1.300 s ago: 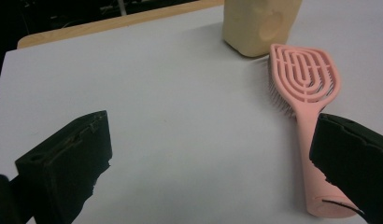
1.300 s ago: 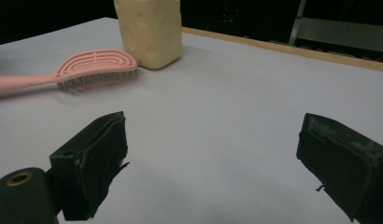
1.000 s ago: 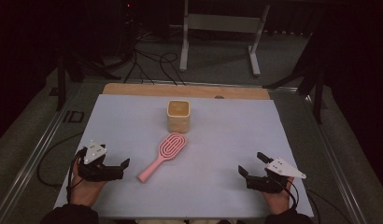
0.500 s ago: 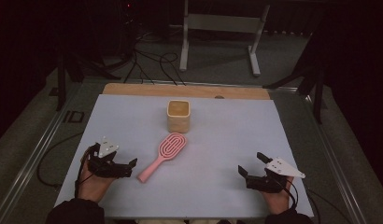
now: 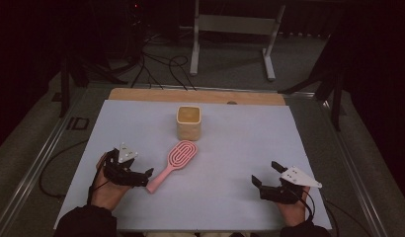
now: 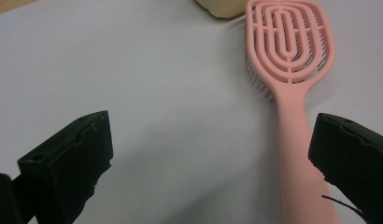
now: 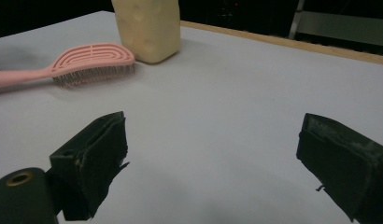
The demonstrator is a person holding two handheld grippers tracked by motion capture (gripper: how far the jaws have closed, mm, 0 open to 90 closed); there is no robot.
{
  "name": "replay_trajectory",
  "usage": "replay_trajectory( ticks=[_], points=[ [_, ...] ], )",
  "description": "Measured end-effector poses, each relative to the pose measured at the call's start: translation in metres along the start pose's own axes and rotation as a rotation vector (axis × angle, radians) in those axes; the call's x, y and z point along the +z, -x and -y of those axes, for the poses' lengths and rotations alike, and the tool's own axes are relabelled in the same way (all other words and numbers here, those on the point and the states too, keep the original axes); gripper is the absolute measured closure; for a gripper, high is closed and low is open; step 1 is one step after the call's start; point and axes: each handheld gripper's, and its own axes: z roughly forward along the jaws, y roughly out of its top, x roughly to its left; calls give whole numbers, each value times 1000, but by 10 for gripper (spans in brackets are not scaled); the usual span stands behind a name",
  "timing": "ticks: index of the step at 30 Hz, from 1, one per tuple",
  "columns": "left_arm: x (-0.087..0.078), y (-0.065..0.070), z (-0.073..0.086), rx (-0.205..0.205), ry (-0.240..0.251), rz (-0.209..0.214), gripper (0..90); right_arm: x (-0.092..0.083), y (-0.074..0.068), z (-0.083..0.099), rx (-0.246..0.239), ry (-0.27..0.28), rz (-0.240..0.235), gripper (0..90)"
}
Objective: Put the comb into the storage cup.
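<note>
High view: a pink hairbrush point(image 5: 174, 164) lies flat on the pale worktop point(image 5: 240, 148), near the middle-left. Its long axis runs diagonally, head toward the far right, handle end toward the near left. Just beyond the head stands a cream square cup point(image 5: 189, 122), close but apart. The left tongs point(image 5: 141, 177) sit just beside the handle end, jaws spread. The right tongs point(image 5: 265, 178) rest well apart on the near right, jaws also spread, nothing between them. Cables and a metal stand's legs lie on the floor behind the worktop.

Left gripper view: the hairbrush point(image 6: 292, 93) runs up the frame, handle passing just inside the right-hand jaw, head pointing away; whether it touches the jaw I cannot tell.

Right gripper view: the hairbrush point(image 7: 73, 65) lies bristles down, its head end beside the cup point(image 7: 147, 28). No writing is readable anywhere.
</note>
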Motion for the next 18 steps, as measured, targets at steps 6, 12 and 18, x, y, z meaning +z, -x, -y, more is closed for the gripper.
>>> replay_trajectory(
  ticks=[6,12,18],
  points=[
    [6,5,-4,24,-25,6,5,0,0,0,0,0,-1,83],
    [12,11,-9,44,-50,17,6,0,0,0,1,-2,-1,84],
    [19,14,-12,55,-72,29,6,0,0,0,-1,-5,-1,84]
  ],
)
